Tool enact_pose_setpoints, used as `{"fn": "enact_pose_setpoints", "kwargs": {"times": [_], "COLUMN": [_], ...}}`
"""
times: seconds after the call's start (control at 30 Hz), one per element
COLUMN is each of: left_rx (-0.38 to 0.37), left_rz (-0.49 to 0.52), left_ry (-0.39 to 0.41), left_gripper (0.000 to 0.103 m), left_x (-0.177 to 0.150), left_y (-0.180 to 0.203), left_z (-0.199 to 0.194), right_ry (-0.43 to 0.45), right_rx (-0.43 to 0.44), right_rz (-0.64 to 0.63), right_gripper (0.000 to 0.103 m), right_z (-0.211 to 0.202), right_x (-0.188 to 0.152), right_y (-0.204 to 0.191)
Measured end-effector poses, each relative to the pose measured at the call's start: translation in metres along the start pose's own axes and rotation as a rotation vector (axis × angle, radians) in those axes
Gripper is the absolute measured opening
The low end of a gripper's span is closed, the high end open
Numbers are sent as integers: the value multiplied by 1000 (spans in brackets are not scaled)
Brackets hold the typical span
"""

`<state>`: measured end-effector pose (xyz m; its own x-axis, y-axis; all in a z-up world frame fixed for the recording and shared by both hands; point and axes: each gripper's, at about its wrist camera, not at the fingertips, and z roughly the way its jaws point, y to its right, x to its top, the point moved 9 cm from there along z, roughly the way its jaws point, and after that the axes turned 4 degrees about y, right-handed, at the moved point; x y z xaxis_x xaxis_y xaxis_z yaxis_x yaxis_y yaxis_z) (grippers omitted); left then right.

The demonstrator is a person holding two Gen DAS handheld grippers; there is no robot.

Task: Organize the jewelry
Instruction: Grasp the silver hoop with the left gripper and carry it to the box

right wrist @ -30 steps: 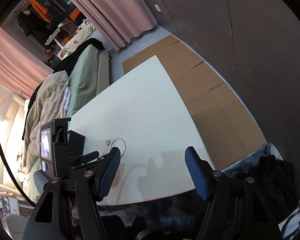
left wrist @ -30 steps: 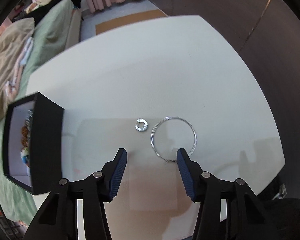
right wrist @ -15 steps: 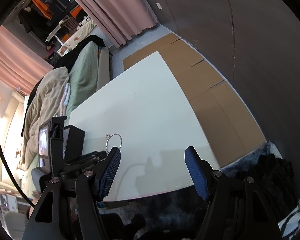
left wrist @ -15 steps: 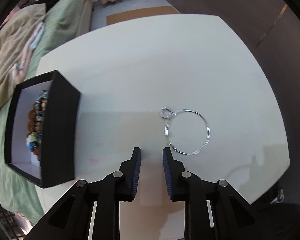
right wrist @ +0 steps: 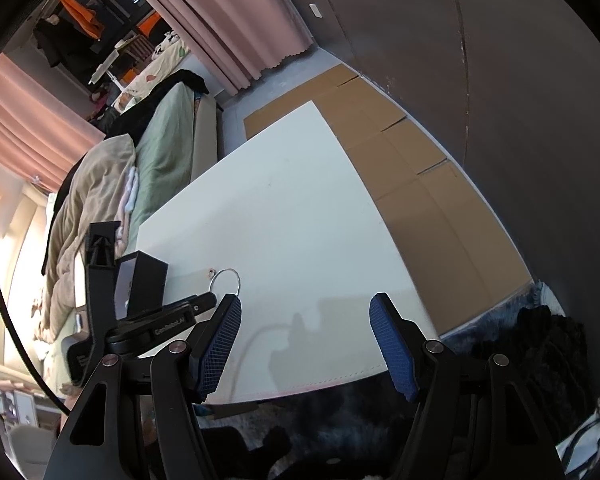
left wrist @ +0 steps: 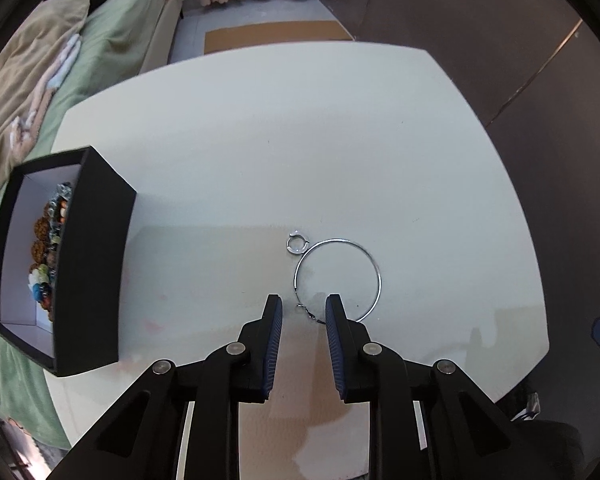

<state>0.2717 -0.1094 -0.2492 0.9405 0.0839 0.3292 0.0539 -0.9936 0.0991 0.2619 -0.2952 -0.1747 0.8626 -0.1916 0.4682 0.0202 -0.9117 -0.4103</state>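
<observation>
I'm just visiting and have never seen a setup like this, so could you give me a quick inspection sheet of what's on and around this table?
Surface: white table, bare apart from the items below.
Job's things: large wire hoop and small silver ring lying flat, close together; open black box at the left edge holding colourful beads.
Clutter: nothing seen.
Grippers: left claw open, low over the hoop's clasp end; right claw open wide, empty, off to the side.
Cables: black cable at the left edge of the right view.
Surroundings: bed with green sheet, pink curtains, cardboard on the floor.
</observation>
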Motion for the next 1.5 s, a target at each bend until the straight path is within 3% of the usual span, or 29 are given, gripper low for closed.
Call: {"fn": "enact_pose_setpoints", "kwargs": {"times": [0.17, 0.2, 0.3, 0.5, 0.93, 1.1, 1.37, 1.5], "left_rx": [32, 42, 55, -13, -137, -151, -169, -175], "left_rz": [26, 31, 37, 41, -28, -57, -126, -155], "left_ry": [18, 25, 35, 35, 144, 186, 240, 253], "left_gripper": [21, 12, 2, 2, 1, 1, 1, 1], "left_x": [1, 2, 2, 2, 35, 48, 55, 54], "left_y": [0, -2, -3, -5, -36, -60, -108, -130], "left_z": [1, 1, 0, -3, -51, -65, -83, -89], "right_ry": [-3, -4, -12, -42, -77, -105, -145, -151], "right_rx": [0, 0, 0, -5, 33, 41, 42, 27], "right_rz": [3, -2, -10, -8, -63, -113, -170, -210], "right_gripper": [67, 67, 67, 67, 66, 49, 42, 32], "right_z": [1, 2, 6, 20, 57, 78, 107, 118], "right_x": [-1, -1, -3, -7, -5, -8, -16, -17], "right_y": [2, 1, -1, -4, -47, -73, -105, -118]}}
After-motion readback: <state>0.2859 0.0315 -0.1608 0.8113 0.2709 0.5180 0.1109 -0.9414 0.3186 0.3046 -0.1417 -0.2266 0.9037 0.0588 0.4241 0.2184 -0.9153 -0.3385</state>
